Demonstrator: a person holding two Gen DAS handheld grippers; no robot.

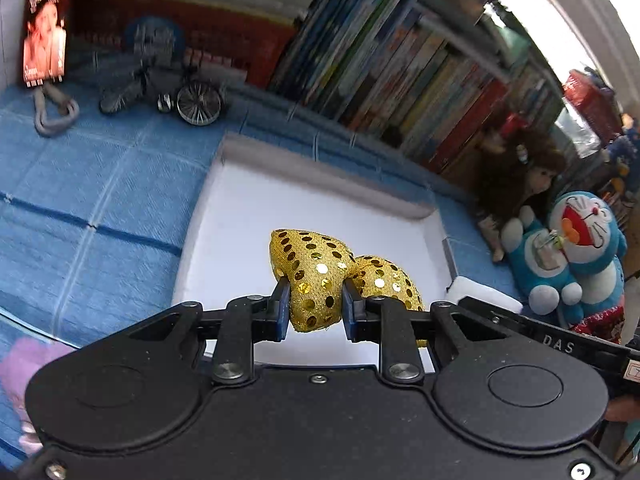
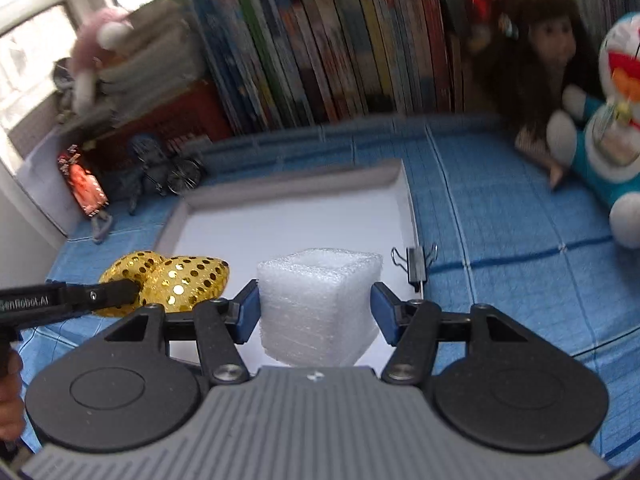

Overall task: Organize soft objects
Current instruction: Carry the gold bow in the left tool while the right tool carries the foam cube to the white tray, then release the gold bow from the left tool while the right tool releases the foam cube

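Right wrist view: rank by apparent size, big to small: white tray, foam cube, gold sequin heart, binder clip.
1. white tray
2. foam cube, though it sits between the right tongs, close to the lens, so it looks inflated
3. gold sequin heart, partly hidden by the left tongs
4. binder clip

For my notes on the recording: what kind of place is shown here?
Probably a home room, perhaps a child's bedroom or study corner. A long row of books lines the back, a Doraemon plush and a doll sit beside it, and a blue quilted mat covers the surface.
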